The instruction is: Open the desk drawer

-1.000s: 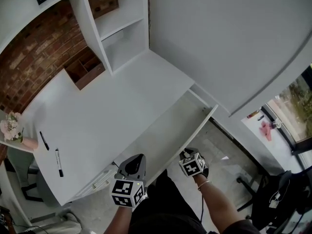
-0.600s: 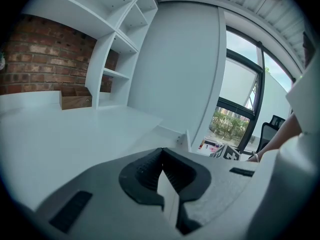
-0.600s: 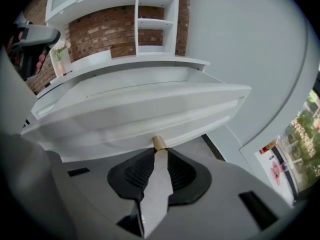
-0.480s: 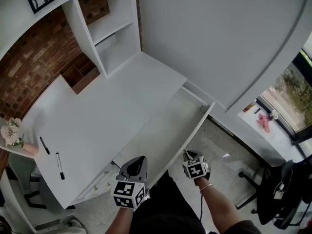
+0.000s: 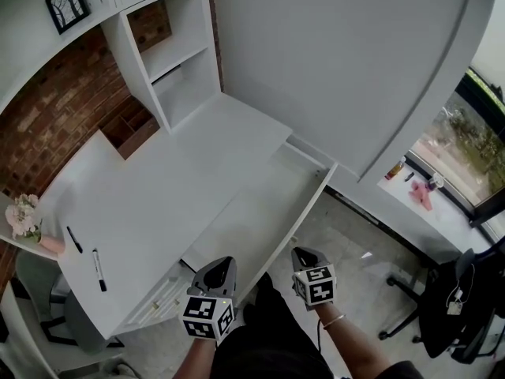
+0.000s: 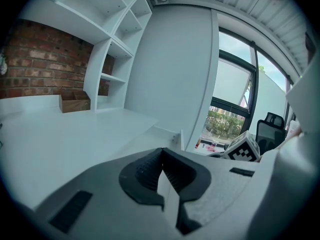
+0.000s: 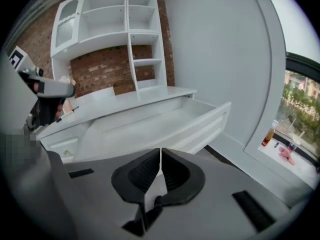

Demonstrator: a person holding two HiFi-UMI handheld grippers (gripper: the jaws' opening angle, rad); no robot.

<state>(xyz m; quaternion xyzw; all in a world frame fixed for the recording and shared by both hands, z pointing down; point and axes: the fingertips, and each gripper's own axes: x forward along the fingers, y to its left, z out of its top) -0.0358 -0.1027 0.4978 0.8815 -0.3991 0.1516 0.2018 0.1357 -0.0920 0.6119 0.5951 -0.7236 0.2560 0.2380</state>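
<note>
Looking down, we find the drawer (image 5: 264, 212) already pulled well out of the counter (image 5: 158, 188), its bare floor showing and nothing in it. Its long axis runs along the counter's front edge, slanting from lower left to upper right in the head view, and its front panel (image 7: 200, 129) faces us. The right gripper (image 5: 303, 256) hangs just off that panel, apart from it. The left gripper (image 5: 223, 265) sits by the drawer's near end and touches nothing, as far as we can tell. So the right hand is the nearer to the panel, which lies ahead of its fingers. Those fingers have just been closing with nothing between them, and they meet; the left fingers are pressed together too, empty. The drawer is smooth, matte white board, a long shallow tray with thin walls and a stepped front; we see no handle. The fingers carry dark ribbed pads (image 7: 140, 176) in grey moulded shells. We judge the opening done, or nearly so.
</note>
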